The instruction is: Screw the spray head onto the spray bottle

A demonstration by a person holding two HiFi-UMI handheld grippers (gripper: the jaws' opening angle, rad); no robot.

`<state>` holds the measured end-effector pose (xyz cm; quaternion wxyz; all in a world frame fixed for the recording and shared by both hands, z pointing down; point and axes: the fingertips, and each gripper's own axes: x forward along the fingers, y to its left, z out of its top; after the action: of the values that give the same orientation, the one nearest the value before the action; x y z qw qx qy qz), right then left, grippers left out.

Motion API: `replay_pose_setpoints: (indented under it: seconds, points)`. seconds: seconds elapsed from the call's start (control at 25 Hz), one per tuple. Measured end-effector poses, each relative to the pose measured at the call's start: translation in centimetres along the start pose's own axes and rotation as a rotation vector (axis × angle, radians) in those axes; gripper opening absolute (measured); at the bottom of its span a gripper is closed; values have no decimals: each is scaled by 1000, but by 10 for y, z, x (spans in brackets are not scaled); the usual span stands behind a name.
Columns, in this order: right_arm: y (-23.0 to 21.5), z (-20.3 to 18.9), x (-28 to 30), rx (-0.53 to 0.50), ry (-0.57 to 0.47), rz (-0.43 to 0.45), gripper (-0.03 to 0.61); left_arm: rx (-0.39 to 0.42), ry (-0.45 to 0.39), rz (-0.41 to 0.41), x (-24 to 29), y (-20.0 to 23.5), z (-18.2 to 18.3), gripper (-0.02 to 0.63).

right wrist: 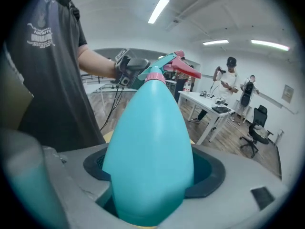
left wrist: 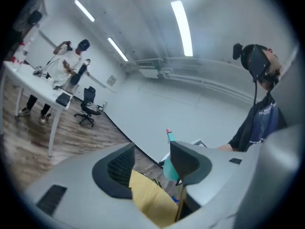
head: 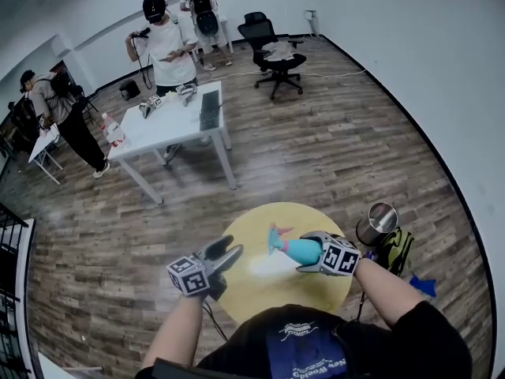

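Observation:
A teal egg-shaped spray bottle [right wrist: 150, 147] lies between the jaws of my right gripper [right wrist: 152, 180], which is shut on its body. A spray head with a pink collar [right wrist: 153, 75] and pink trigger [right wrist: 183, 68] sits on the bottle's neck. In the head view the bottle [head: 298, 249] points left over the round yellow table [head: 260, 290], spray head [head: 276, 238] leading, right gripper [head: 317, 255] behind it. My left gripper [head: 230, 251] hovers just left of the spray head, apart from it. Its jaws [left wrist: 152, 159] stand open with nothing between them; the bottle [left wrist: 169, 168] shows beyond them.
A steel cup [head: 377, 223] and a green bag [head: 398, 249] stand right of the yellow table. Farther off are a white table [head: 170, 125] with items on it, an office chair [head: 272, 54] and several people [head: 166, 42] on the wooden floor.

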<state>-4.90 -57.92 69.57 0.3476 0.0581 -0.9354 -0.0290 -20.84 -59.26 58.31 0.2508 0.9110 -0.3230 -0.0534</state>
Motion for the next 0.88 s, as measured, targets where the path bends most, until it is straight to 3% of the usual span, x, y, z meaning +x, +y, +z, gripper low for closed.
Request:
replay_pose_setpoints:
  seconds: [0.2, 0.48, 0.88]
  points:
    - [-33, 29, -26, 257, -244, -49, 420, -148, -129, 74, -25, 20, 4, 265]
    - [-76, 61, -70, 562, -602, -99, 425, -183, -176, 118, -46, 30, 1, 265]
    - [-87, 59, -84, 626, -672, -170, 428, -175, -200, 150, -54, 36, 5, 265]
